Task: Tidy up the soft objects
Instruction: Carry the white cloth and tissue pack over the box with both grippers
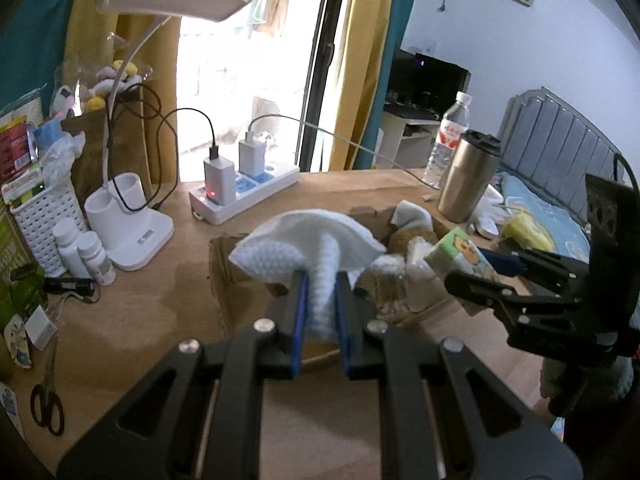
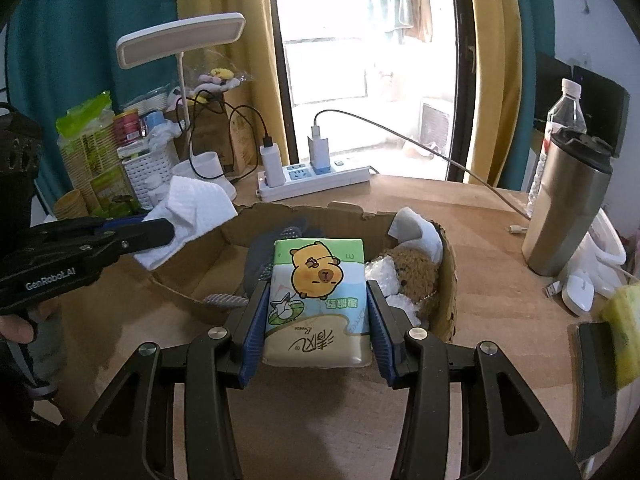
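White waffle-textured cloth pinched, glossy rectangular tissue pack clamped

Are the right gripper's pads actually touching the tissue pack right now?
Touching. The right wrist view shows the right gripper with both blue pads pressed flat against the sides of the tissue pack, no gap on either side.

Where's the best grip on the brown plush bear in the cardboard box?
Probably its rounded brown body, from above. The brown plush bear lies low in the right end of the torn cardboard box, walled by the box side on the right and crowded by white padding, so a sideways approach looks blocked. Its top is exposed and soft enough to pinch.
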`<state>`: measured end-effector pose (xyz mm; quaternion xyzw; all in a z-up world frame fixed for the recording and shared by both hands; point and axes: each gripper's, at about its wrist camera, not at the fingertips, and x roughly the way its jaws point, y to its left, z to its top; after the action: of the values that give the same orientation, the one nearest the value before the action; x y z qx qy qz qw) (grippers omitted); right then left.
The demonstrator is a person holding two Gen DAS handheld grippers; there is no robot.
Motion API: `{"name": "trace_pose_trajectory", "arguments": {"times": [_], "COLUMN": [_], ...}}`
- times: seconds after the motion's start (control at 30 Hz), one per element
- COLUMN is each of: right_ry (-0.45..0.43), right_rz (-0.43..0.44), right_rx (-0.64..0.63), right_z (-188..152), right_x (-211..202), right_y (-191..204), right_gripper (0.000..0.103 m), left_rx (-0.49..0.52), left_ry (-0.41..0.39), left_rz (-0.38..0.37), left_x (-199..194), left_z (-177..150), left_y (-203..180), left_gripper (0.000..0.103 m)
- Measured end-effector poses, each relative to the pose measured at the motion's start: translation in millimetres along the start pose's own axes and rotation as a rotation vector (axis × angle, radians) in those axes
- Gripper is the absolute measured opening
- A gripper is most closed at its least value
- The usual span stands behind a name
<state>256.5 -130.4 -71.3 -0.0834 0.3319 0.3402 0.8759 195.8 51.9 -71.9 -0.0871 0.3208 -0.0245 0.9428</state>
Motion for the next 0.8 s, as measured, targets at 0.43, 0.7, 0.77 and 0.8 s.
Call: {"name": "trace_pose_trajectory", "arguments": {"times": [0.43, 0.7, 0.77, 0.8], "right_ry": [0.027, 0.040, 0.044, 0.046], "right_rz": [-0.003, -0.004, -0.004, -0.003], "right_rx": [0.009, 0.003, -0.002, -0.003], "right_z": [2.7, 5.4, 6.4, 6.7], "right_x": [18.4, 26.3, 28.7, 29.4], "right_y": [-7.3, -5.3, -2.5, -1.4], "right_gripper": [0.049, 0.049, 0.049, 0.049], "left_rx": [-0.032, -0.049, -0.045, -0.043], "left_ry": [0.061, 0.140, 0.151, 0.156], "left_rz": [0.010, 0.023, 0.018, 0.020], "left_x": [39.8, 63.4, 67.3, 68.1], "left_z": [-1.9, -6.5, -8.0, -8.5], "left_y": [14.7, 21.9, 21.9, 22.0], "left_gripper": [0.016, 0.024, 0.024, 0.025]}}
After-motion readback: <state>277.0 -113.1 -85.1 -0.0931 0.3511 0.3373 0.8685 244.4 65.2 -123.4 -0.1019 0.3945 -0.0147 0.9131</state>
